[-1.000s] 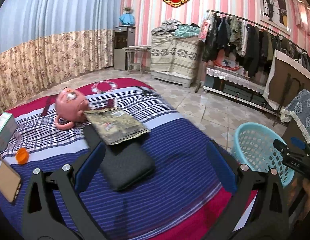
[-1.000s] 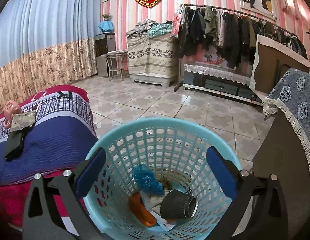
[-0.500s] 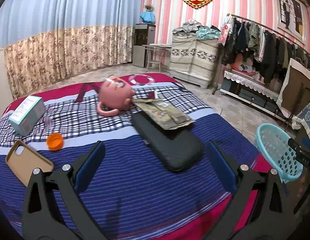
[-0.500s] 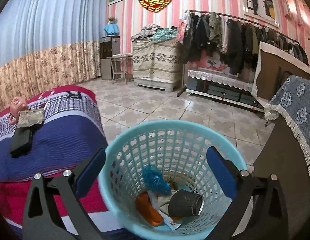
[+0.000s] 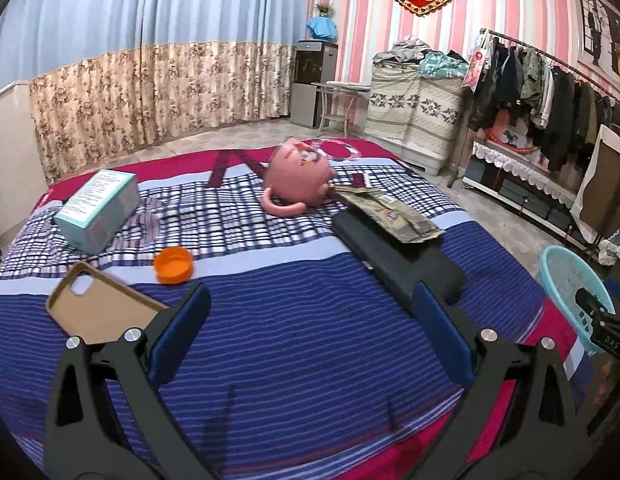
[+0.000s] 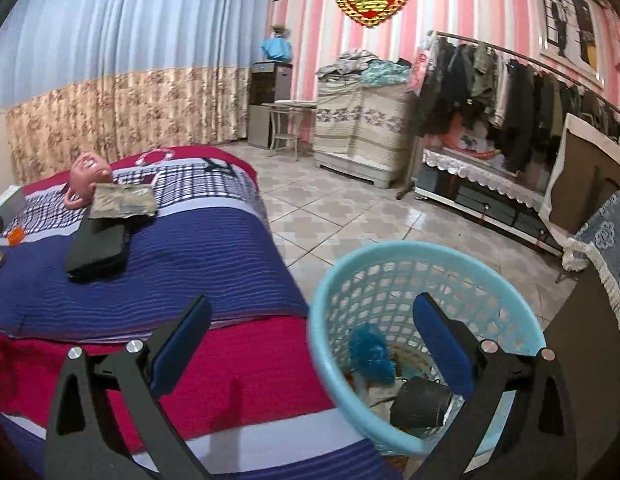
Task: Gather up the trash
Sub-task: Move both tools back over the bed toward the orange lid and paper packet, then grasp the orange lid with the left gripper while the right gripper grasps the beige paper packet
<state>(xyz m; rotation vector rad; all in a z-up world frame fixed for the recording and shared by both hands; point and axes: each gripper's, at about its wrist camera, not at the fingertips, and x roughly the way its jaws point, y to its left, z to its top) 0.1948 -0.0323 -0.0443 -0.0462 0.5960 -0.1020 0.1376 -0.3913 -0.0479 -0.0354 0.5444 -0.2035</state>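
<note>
A light blue basket (image 6: 394,256) stands on the floor by the bed's right side and holds a blue wad (image 6: 370,354), a dark cup (image 6: 420,404) and other trash; it also shows in the left wrist view (image 5: 566,276). On the bed lie an orange cap (image 5: 173,265), a crumpled olive packet (image 5: 390,214), a teal box (image 5: 98,210), a tan phone case (image 5: 98,306), a black case (image 5: 394,264) and a pink mug (image 5: 300,180). My left gripper (image 5: 310,332) is open and empty above the blue bedspread. My right gripper (image 6: 310,344) is open and empty at the basket's left rim.
The striped bedspread (image 5: 294,344) covers the bed. A tiled floor (image 6: 334,216) lies beyond it. A clothes rack (image 6: 510,92), a covered cabinet (image 6: 362,124) and a draped table (image 6: 606,240) stand on the right.
My left gripper has swung left over the bed, bringing the cap, phone case and box into view. My right gripper has moved left off the basket toward the bed edge.
</note>
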